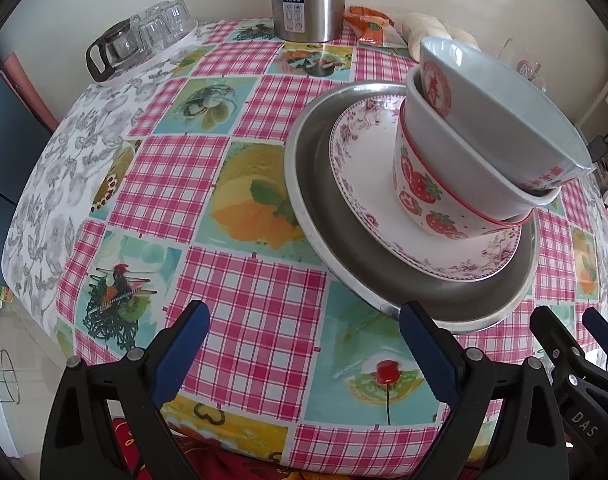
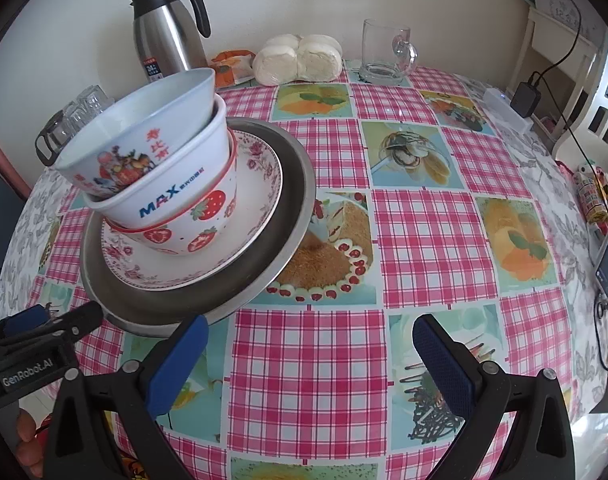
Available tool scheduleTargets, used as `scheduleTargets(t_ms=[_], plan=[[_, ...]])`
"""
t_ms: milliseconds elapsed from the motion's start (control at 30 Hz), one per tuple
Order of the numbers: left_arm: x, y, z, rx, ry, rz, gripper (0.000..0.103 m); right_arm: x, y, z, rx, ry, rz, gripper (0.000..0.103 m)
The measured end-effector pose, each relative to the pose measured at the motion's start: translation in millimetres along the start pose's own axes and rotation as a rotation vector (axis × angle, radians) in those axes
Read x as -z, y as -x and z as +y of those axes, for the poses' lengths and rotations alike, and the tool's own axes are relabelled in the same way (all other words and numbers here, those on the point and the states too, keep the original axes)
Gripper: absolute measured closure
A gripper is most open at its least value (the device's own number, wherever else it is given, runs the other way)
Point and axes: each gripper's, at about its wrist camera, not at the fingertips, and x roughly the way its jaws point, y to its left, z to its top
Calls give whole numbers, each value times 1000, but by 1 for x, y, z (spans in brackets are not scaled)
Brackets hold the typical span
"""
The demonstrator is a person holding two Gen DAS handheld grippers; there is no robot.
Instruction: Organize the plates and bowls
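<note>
Both fisheye views are looking forward and down over the near edge of the checked pink-and-picture tabletop (image 1: pixel 243 280). The left wrist view is facing the stack of bowls on the round grey metal tray (image 1: pixel 304 184) from its left, close by; the right wrist view is facing the same metal tray (image 2: pixel 299 196) from its right. Both are sharing the tall steel thermos jug (image 1: pixel 308 0) (image 2: pixel 167 40) standing at the far wall.
</note>
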Motion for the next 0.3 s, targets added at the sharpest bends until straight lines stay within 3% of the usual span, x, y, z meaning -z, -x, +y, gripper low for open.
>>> scheduleTargets(t_ms=[300], plan=[[0,2,2,7,4,5,7,-1,-1,-2,2,-6,7,0]])
